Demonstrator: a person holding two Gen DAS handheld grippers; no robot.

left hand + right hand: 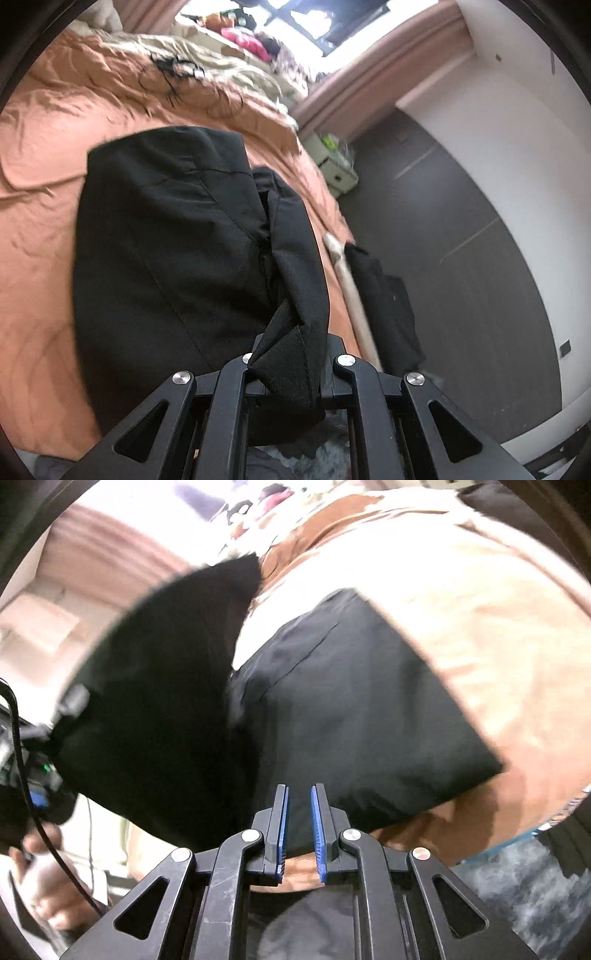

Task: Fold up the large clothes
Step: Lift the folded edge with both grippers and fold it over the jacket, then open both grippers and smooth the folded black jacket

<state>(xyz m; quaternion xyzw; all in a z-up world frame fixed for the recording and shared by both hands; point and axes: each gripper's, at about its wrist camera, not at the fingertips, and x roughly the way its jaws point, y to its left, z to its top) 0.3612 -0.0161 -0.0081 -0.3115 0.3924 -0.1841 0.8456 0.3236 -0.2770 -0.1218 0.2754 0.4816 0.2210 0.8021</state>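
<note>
Left tongs: left gripper (286, 369), at the lower centre of its own view, is clenched on a bunched fold of the black garment (177, 251); the cloth fills the gap between the fingers and hides the pads.
Right tongs: right gripper (298, 834) is released, blue pads (283, 830) apart with nothing between them, poised just over the near edge of the cloth.
Garment's place: spread over the orange bedspread (44, 184) in the middle of the left view; one dark part hangs past the bed edge at centre right, above the dark floor (461, 258).
Risk, slipping grip: the left hold is on a thick wad, not a clean edge, so a pull could probably drag layers unevenly and skew the fold.
Risk, overhang: the hanging part may tug the rest off the bed once lifted.
Risk, bedding: the right pads could pinch bedspread along with cloth, since both lie beneath them.
Risk, blur: the right view is smeared, so the true edge of the garment is hard to judge there.
</note>
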